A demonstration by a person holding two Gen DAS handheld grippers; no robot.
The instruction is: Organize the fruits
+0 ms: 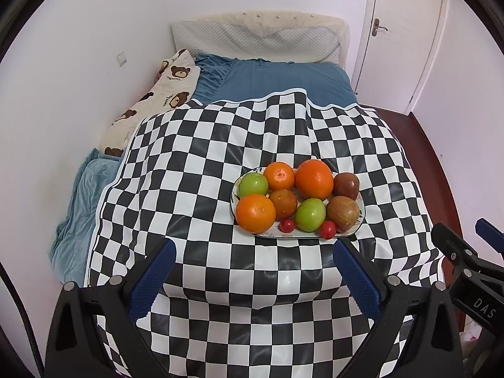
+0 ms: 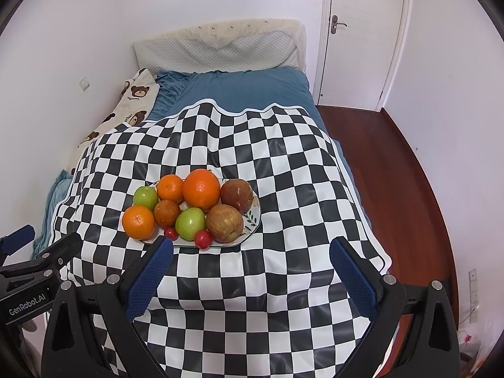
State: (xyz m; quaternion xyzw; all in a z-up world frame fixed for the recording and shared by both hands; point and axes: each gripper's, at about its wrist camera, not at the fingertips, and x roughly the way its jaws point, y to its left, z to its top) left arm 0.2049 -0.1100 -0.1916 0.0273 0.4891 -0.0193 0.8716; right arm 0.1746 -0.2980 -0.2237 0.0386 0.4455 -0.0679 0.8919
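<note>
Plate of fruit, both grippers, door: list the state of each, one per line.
plate: flat on the checkered cloth, piled with fruit
big orange: on the plate, untouched
cherry tomatoes: two, at the plate's near rim
left gripper: jaws open, holding nothing
right gripper: jaws open, holding nothing
door: shut

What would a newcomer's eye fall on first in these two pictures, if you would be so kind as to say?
First, the plate heaped with oranges, green apples and small red tomatoes, near the middle of the scene. It stands on a bold black-and-white checkered cloth spread over a bed with a blue sheet. In the foreground the left gripper and the right gripper are held short of the plate, jaws wide open and empty.
</note>
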